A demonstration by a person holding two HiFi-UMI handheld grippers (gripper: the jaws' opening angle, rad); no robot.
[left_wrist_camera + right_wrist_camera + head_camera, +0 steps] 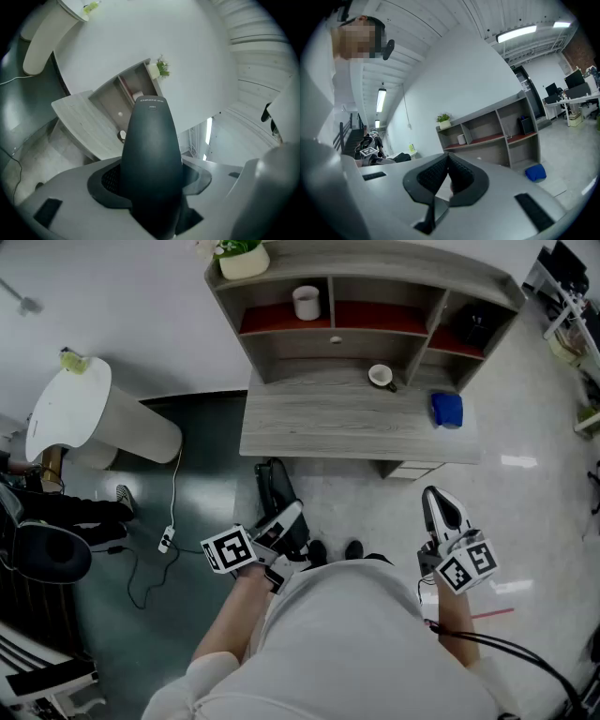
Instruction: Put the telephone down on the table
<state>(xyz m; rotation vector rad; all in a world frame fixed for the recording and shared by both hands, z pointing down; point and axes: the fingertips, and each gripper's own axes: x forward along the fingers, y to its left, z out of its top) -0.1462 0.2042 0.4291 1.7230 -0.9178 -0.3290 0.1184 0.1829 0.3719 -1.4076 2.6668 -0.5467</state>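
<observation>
The telephone (277, 491) is a black handset, held up at waist height in front of the grey wooden table (356, 423). My left gripper (286, 526) is shut on the telephone. In the left gripper view the telephone (151, 159) stands between the pads and points toward the table (79, 124). Off to the right, my right gripper (439, 512) points at the table's front edge. Its pads meet in the right gripper view, where the right gripper (447, 176) holds nothing.
On the table lie a cup (381, 377) and a blue object (447, 410). The shelf unit behind holds a white mug (307, 302) and a potted plant (242, 257). A white round table (84, 418) and a floor cable (167, 540) are at the left.
</observation>
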